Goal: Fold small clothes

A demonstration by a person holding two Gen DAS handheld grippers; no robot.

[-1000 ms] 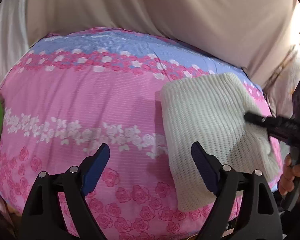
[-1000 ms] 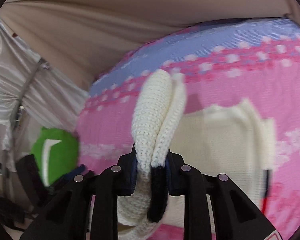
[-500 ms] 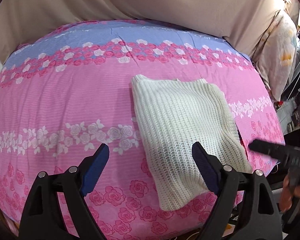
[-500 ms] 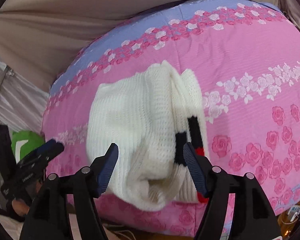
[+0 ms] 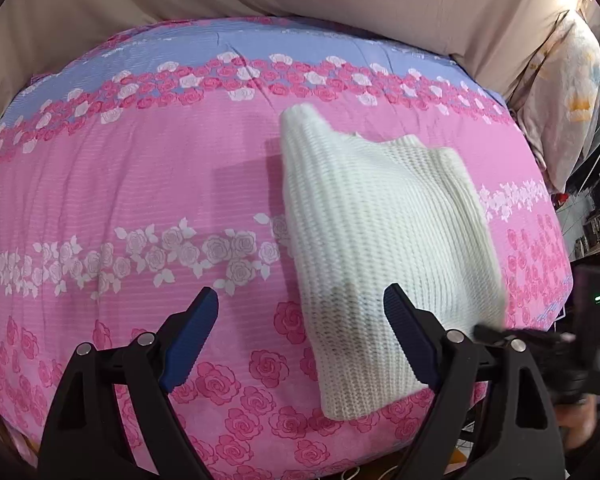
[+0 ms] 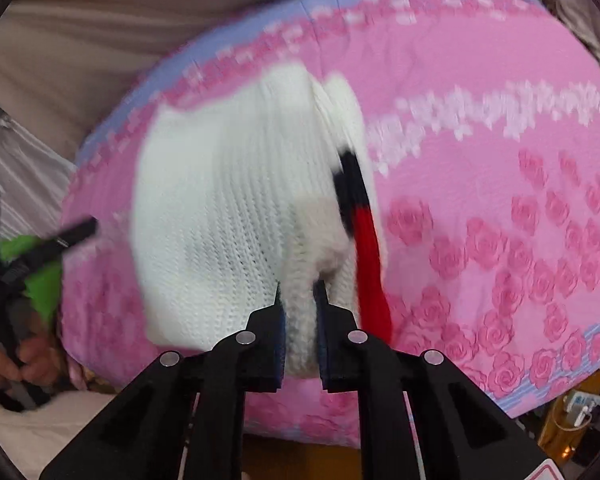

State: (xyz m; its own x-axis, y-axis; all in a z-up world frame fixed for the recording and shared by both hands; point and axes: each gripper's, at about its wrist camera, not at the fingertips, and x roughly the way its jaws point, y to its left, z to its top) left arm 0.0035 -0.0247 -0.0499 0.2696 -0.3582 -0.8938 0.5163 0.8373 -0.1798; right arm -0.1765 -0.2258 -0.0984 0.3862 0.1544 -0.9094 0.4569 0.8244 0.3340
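L tongs (image 5: 296,334) spread wide, holding nothing, above the pink rose bedspread (image 5: 140,184) w/ white sweater (image 5: 384,248) lying folded on bed at their 1 o'clock. R tongs (image 6: 299,296) clamped on sweater's near edge (image 6: 300,308); black/red stripe (image 6: 364,232) at 1 o'clock. R view blurred.

The knitted sweater (image 5: 384,232) is cream white, with a black and red stripe (image 6: 360,216) along what looks like a cuff, though that view is blurred. The bedspread (image 5: 140,176) under it is pink, printed with darker pink roses and a band of white roses, and turns lilac-blue along its far edge. Both tools are black with blue pads (image 5: 190,338).
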